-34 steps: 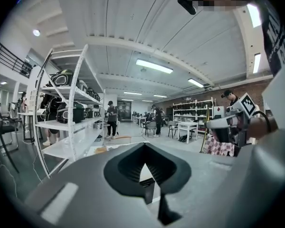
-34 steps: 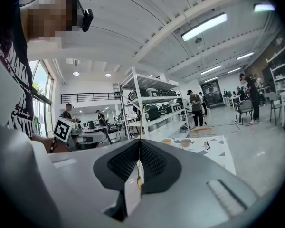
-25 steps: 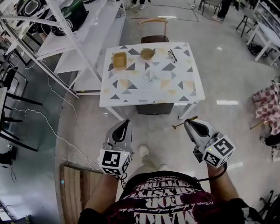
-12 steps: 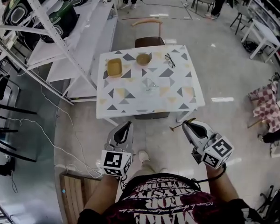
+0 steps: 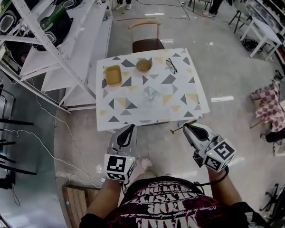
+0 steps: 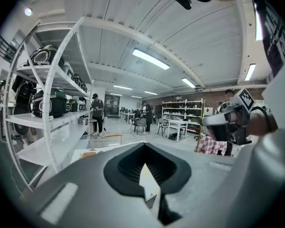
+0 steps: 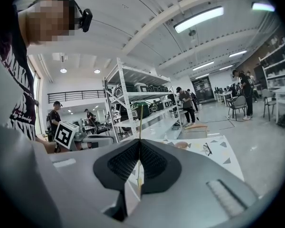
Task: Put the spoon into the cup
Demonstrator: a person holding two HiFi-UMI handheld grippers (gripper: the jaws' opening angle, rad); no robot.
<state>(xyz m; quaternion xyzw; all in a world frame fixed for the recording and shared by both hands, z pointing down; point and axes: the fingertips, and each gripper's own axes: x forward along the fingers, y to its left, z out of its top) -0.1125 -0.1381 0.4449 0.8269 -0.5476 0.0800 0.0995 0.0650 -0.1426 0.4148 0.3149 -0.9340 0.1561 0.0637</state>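
A clear glass cup stands near the middle of the white table with grey and tan triangles. In front of the table's near edge, at waist height, my right gripper is shut on a thin wooden spoon that sticks out to the left. In the right gripper view the spoon's handle rises straight up from the closed jaws of the right gripper. My left gripper is shut with nothing in it. In its own view the left gripper points toward the table.
A square wooden dish, a round bowl and a pair of glasses lie at the table's far side. A chair stands behind it. White shelving runs along the left. Other tables and people are at the far right.
The table has drawn closer and lower in the head view. Both grippers keep their pose, the right one still shut on the spoon.
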